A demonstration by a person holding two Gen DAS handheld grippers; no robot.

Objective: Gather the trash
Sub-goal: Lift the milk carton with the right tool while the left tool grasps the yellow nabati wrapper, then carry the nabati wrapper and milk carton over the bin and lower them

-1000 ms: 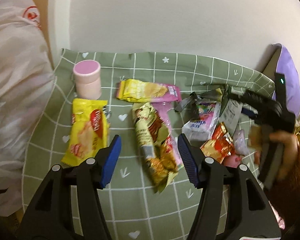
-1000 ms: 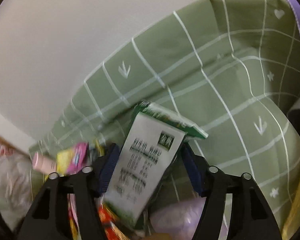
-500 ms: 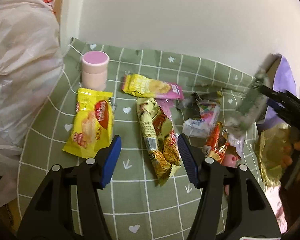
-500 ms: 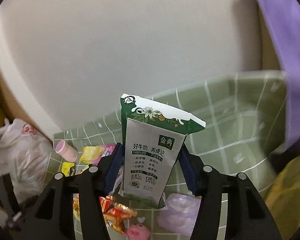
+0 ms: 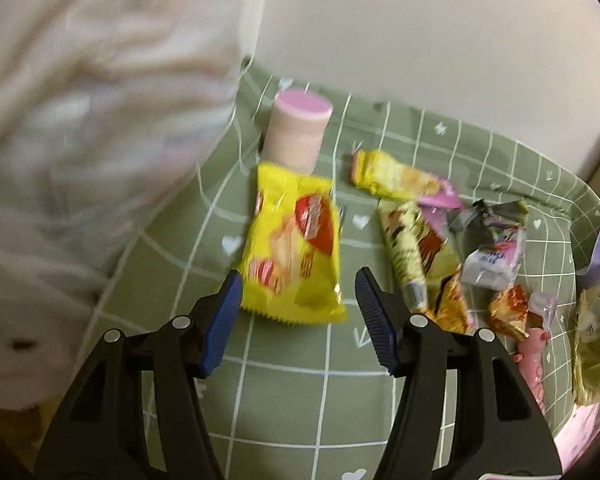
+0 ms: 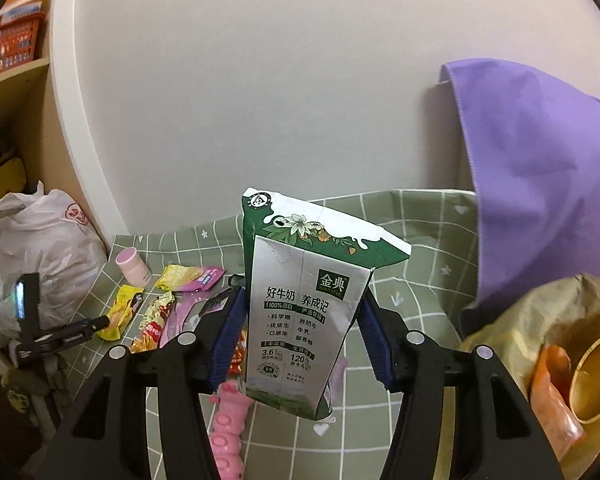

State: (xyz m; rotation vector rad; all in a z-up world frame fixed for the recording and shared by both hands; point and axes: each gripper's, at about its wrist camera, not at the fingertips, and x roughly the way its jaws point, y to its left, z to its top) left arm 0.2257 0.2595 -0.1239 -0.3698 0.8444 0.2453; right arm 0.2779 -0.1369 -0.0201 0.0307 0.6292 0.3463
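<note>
- A green checked cloth (image 5: 284, 408) against a pale wall, strewn with snack wrappers.
- Left gripper (image 5: 296, 312), jaws spread and empty, hovers over the yellow packet (image 5: 292, 248); the pink cup (image 5: 296, 136) behind could be knocked.
- Right gripper (image 6: 300, 332) pinches the milk carton (image 6: 308, 304) aloft; it may slip.

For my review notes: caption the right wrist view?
Right gripper holds a milk carton above the littered green tablecloth.
</note>
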